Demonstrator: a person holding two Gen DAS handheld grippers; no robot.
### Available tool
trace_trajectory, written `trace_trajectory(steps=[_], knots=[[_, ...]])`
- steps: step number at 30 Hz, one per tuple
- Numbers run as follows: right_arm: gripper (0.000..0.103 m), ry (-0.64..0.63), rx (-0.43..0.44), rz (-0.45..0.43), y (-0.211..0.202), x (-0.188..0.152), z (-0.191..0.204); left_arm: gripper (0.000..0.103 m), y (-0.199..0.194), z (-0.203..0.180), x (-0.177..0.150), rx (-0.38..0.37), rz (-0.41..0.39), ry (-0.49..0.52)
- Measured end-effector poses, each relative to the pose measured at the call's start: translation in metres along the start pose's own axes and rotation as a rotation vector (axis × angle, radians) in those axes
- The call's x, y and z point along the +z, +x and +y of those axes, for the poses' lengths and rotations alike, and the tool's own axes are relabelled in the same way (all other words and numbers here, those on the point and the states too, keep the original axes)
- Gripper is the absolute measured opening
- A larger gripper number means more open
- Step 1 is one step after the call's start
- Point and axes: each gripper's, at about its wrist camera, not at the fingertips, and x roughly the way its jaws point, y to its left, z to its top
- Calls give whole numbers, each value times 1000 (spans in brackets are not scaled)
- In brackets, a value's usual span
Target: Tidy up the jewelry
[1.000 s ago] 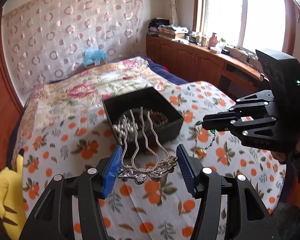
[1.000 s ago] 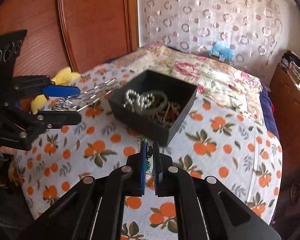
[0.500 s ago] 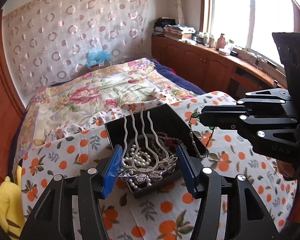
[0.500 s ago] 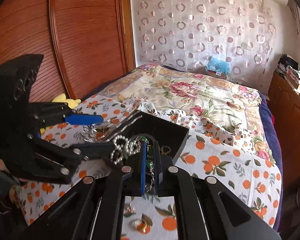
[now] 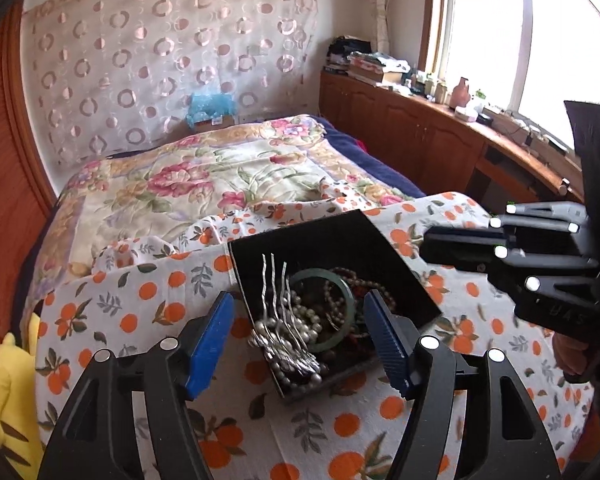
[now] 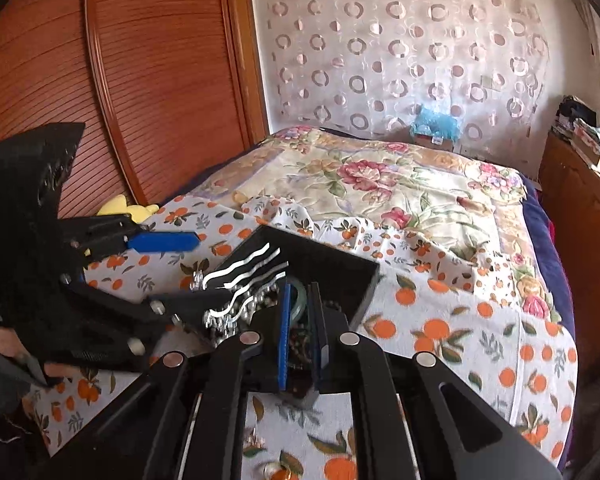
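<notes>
Bed (image 5: 204, 184): soft cloth with orange fruits.
Box (image 5: 340, 240): black, square, mid frame.
Hair comb (image 5: 280, 320): shiny, wavy prongs, lying in the box, between the left fingers (image 5: 300, 336), just opened wide, holding nothing.
Right fingers (image 6: 302, 332): nearly shut over the box; cannot tell if holding anything.

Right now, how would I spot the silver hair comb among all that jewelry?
Find the bed's orange-print cloth, then the black box sitting on it. The hair comb lies on the pearls at the box's left side; unlike the round beads and the green bangle, it has long wavy silver prongs.
</notes>
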Motion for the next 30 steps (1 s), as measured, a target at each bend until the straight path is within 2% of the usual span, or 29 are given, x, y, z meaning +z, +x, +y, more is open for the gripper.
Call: trace_trajectory(steps=[2, 5, 8, 10, 12, 15, 16, 17, 22, 27, 28, 30], knots=[[11, -10, -12, 24, -6, -17, 3, 64, -9, -6, -7, -16, -6, 1], [41, -16, -14, 73, -14, -48, 7, 63, -22, -19, -21, -48, -7, 16], [41, -25, -6, 143, -13, -75, 13, 52, -29, -34, -35, -77, 4, 37], [41, -25, 8, 179, -9, -90, 16, 50, -30, -44, -44, -111, 13, 53], [41, -25, 7, 205, -2, -99, 18, 40, -24, -50, -49, -125, 37, 67], [41, -57, -1, 246, 12, -105, 23, 37, -7, -56, -58, -144, 89, 68], [38, -83, -24, 253, 15, -107, 26, 37, -2, -57, -59, -154, 101, 65], [23, -105, -49, 246, 15, -108, 27, 37, 2, -58, -60, -161, 112, 62], [22, -77, -41, 250, 7, -110, 15, 37, 22, -67, -65, -196, 150, 72], [22, -29, -57, 194, -12, -103, 0, 35, 37, -82, -69, -196, 172, 115], [22, -24, -58, 185, -14, -101, -1, 32, 40, -85, -70, -191, 173, 126], [22, -20, -62, 163, -21, -97, -3, 15, 42, -86, -70, -174, 167, 139]])
